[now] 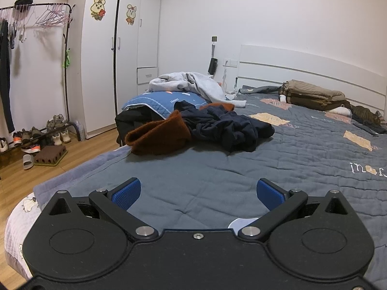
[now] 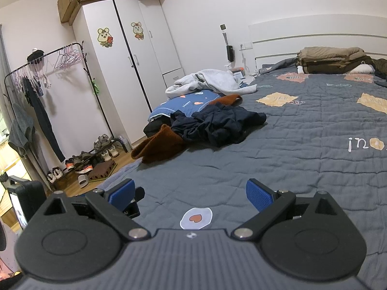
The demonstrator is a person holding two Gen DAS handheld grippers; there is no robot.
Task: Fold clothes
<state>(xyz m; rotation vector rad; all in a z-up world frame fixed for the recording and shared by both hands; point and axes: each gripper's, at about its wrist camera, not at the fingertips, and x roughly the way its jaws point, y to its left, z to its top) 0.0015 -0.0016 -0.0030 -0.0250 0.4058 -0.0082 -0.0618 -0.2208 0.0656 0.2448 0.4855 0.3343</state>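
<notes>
On the left half of the bed, near its edge, lies a loose heap of unfolded clothes: a rust-brown fuzzy garment (image 1: 157, 134) slumped at the mattress edge, a crumpled navy garment (image 1: 227, 125) bunched against its right side and partly over it, and further back a pale grey sweatshirt (image 1: 193, 84) draped over a blue quilted pillow (image 1: 164, 102); something black (image 1: 131, 118) is tucked under the pillow's near corner, too dark to identify. That makes three distinct unfolded garments in the heap, one blue pillow, and, far right against the white headboard (image 1: 302, 65), one neat stack of folded tan and brown items (image 1: 312, 95). To the left of the bed stand a clothes rack (image 2: 72, 48) with pink hangers, a row of shoes (image 2: 82, 162) below it, and a white wardrobe (image 2: 125, 55) bearing two cartoon stickers. The grey quilted bedspread (image 1: 278, 164) lies flat and bare from the heap toward both cameras and across to the right, and the bed's left edge drops to wood floor. The left gripper (image 1: 197, 193) hovers over the near bedspread with its blue pads spread wide, holding nothing; the right gripper (image 2: 189, 194) is likewise spread and empty above a heart patch (image 2: 196, 218)
</notes>
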